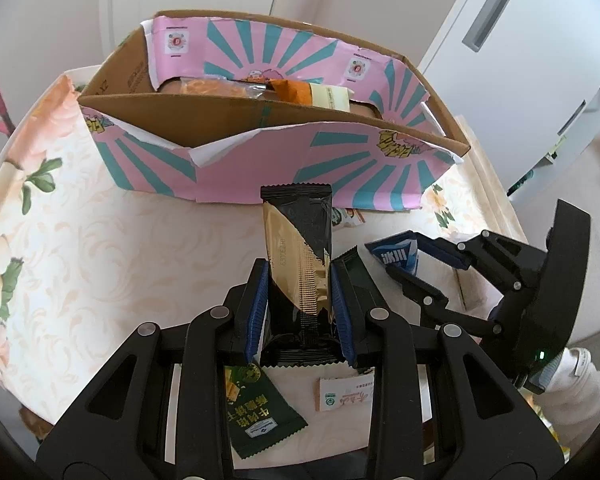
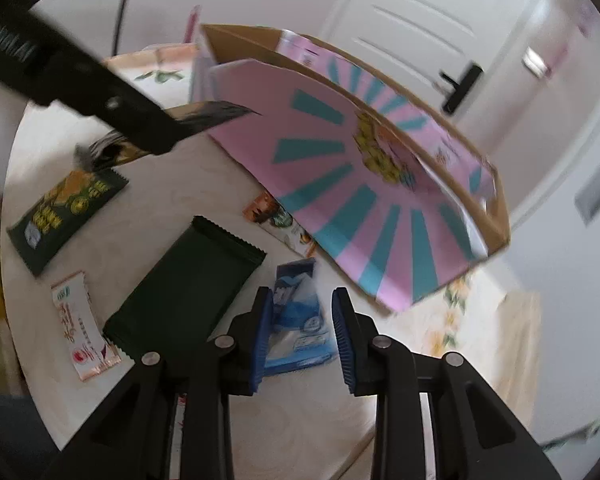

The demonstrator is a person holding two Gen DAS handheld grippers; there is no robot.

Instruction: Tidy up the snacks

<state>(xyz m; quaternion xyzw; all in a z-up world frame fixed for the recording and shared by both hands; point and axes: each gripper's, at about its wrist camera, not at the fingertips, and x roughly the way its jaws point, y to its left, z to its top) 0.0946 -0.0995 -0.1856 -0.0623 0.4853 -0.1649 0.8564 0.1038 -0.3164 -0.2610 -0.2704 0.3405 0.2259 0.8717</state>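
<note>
In the left wrist view, the left gripper (image 1: 299, 284) is squeezing a black and gold snack bar (image 1: 298, 256) and holding it up over the flowery table (image 1: 100, 248), just in front of the pink and teal box (image 1: 284, 160). In the right wrist view, the right gripper (image 2: 299, 318) is sitting narrow over a blue packet (image 2: 298, 320) lying on the table beside a dark green packet (image 2: 188, 284); I cannot tell if its pads are pressing the packet
</note>
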